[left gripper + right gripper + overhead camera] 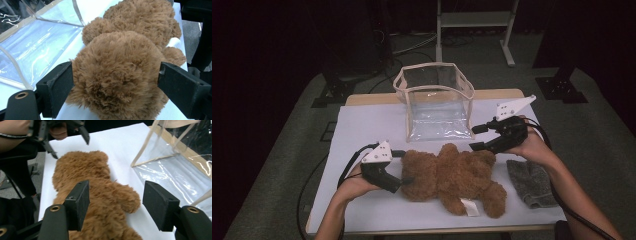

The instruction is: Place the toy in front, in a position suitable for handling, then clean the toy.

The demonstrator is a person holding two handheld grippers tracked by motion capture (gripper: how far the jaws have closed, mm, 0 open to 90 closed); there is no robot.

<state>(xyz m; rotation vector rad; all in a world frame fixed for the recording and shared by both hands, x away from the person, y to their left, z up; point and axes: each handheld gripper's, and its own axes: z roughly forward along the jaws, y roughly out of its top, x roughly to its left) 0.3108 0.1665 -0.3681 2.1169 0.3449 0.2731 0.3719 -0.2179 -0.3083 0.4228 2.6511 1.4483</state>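
A brown teddy bear [452, 177] lies flat on the white table cover [362, 125], in front of a clear plastic bag [434, 102] with beige trim. The high view alone shows a white tag [471, 207] by the bear's leg and a grey cloth [532, 182] just right of it.

The left gripper [404, 180] sits at the bear's head. The left gripper view shows its jaws spread wide on either side of the head [117, 75], fur brushing the left one; whether they press is hard to tell.

The right gripper [477, 137] hangs above the bear's upper edge with its jaws wide apart and nothing between them; in the right gripper view an arm [125, 197] of the bear lies below them. The bear's face is hidden.
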